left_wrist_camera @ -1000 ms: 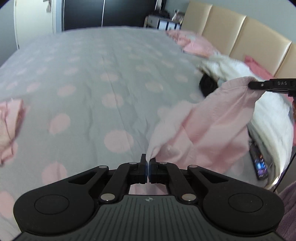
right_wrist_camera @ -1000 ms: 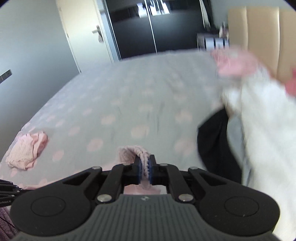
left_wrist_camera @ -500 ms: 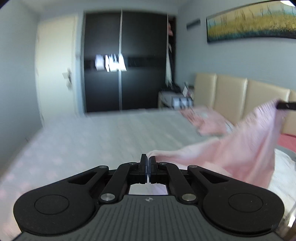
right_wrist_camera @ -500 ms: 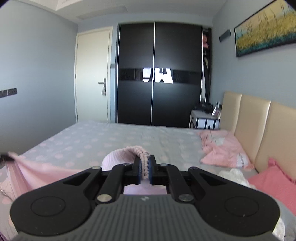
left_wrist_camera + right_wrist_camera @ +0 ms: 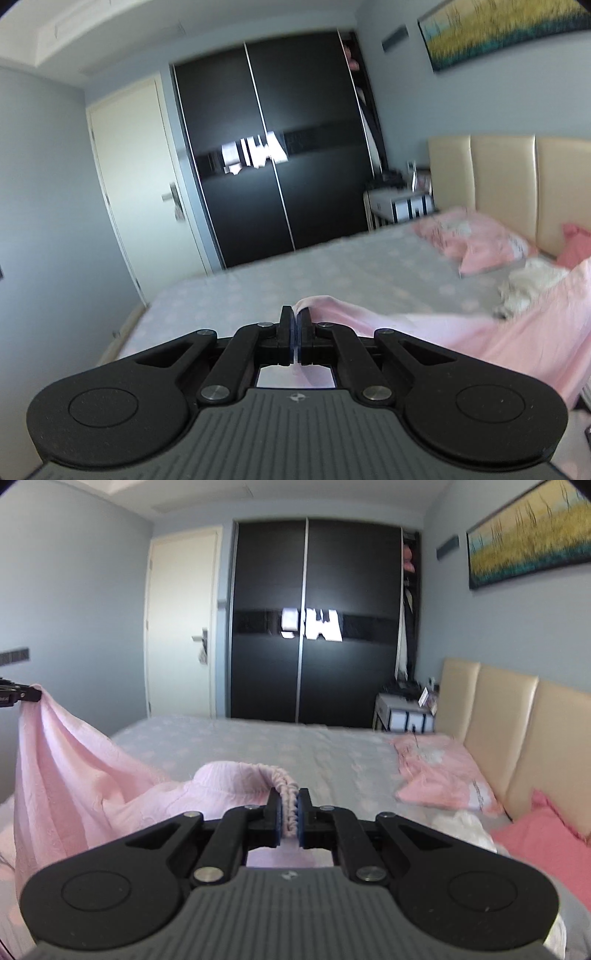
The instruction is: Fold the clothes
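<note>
The pink garment (image 5: 85,786) hangs in the air above the bed, stretched between both grippers; its gathered elastic edge (image 5: 286,801), likely a waistband, sits at the lower centre of the right wrist view, and a plain corner at the lower centre of the left wrist view. The right gripper (image 5: 289,814) is closed tight on that ruched band, and the left gripper (image 5: 295,332) is pinched fully on a thin fold of the same cloth (image 5: 480,332). It looks light, soft and limp, sagging freely between the holds, so it should drape rather than keep shape; edges and corners seem the surest places to hold. Below lies the grey dotted bedspread (image 5: 295,746), with a pink pillow (image 5: 439,775) toward the right by the beige headboard (image 5: 517,720).
</note>
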